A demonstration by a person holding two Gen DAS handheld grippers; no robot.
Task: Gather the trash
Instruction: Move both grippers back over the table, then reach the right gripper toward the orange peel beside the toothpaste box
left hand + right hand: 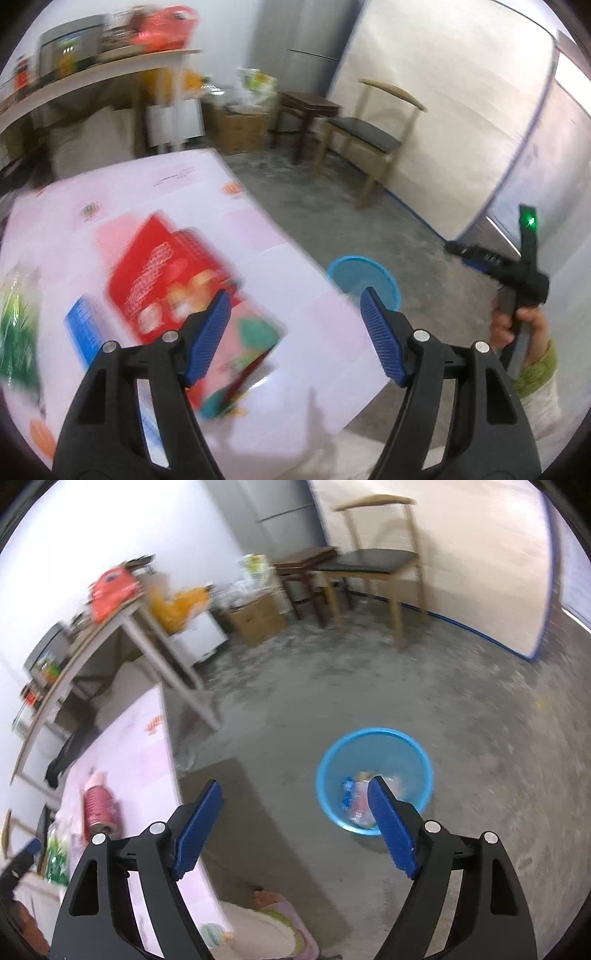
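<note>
Left gripper (295, 321), jaws wide and empty, hangs over the desk (295, 266); red packet (162, 273) centre-left, print blurred, unreadable. Right gripper (291, 819), wide, empty; blue bin (373, 746) with trash, lower right.

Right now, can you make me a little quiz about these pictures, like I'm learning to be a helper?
1. True or false: the left gripper is holding something.
2. Where does the blue bin stand: A on the table, B on the floor, C on the chair?
3. Fill in: the red box lies on the ____.

Key: 1 false, both the left and the right gripper are open and empty. 2 B, and the bin already has trash inside. 3 table.
</note>
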